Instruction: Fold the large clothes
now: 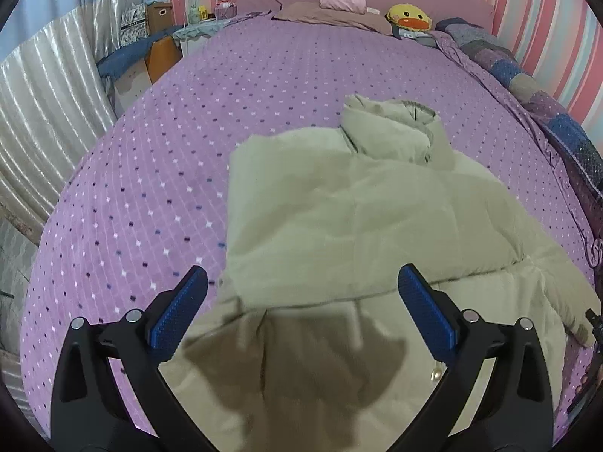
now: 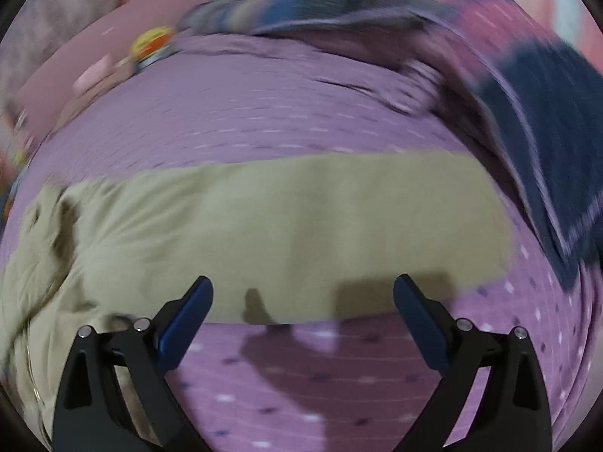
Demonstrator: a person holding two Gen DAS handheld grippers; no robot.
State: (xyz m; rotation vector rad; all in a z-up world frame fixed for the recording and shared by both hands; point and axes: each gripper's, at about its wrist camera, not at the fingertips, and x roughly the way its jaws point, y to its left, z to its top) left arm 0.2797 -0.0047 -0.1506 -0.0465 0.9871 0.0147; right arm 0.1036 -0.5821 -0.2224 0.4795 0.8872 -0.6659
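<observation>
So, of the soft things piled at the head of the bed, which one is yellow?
The duck-face cushion: yellow with an orange beak, it sits right of the folded pink cloth and the mauve pillow, which are both pinkish.

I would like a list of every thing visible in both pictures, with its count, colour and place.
padded hooded jacket: one, beige, spread on the bed, hood toward the headboard.
dotted bed cover: one, purple, under the jacket.
duck-shaped plush pillow: one, yellow, by the headboard.
folded cloth: one, pink, beside the duck.
patchwork blanket: one, blue and purple, along the striped wall.
cardboard boxes: a few, brown, beside the bed.
left hand-held gripper: black with blue pads, open above the jacket.
right hand-held gripper: same colours, open, empty.
</observation>
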